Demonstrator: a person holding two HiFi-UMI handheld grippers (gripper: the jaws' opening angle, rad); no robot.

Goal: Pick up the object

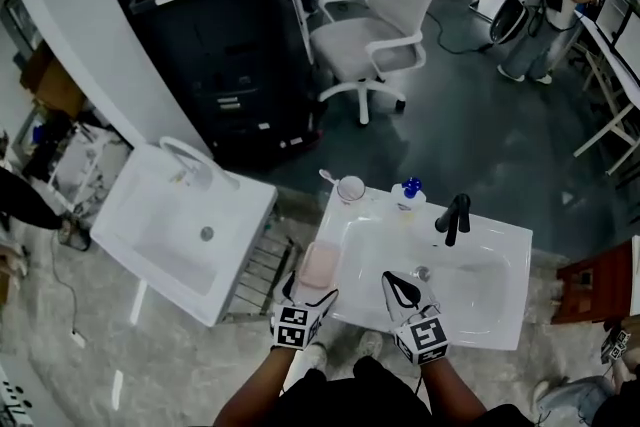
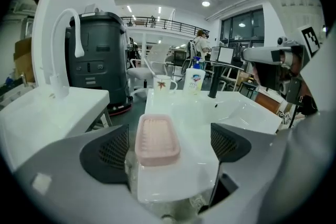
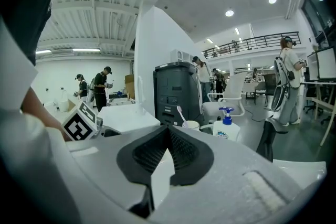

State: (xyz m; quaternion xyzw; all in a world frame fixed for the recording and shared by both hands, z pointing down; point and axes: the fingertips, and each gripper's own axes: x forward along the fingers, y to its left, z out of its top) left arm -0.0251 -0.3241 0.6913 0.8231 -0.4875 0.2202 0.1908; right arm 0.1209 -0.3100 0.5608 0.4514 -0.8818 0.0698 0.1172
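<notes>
1. Open workshop floor. A white sink (image 1: 505,237) stands in front, with a black tap (image 1: 453,217), a cup (image 1: 351,187) and a soap bottle (image 1: 407,195) along its back edge.
2. Pink soap dish (image 2: 157,139) lies flat on the sink's left ledge. It isn't lifted yet, so closing on it and raising it are both left.
3. Left gripper (image 1: 309,295) is spread wide. The dish sits between its jaws, nearer the left one, with no squeeze visible.
4. Right gripper (image 3: 167,139) is clenched on nothing, over the basin and apart from the dish.

Basin (image 1: 475,287) stands open; cup (image 1: 351,188), soap bottle (image 1: 408,196) and black tap (image 1: 454,217) crowd its far rim, soap dish (image 1: 319,265) fills the left ledge.
</notes>
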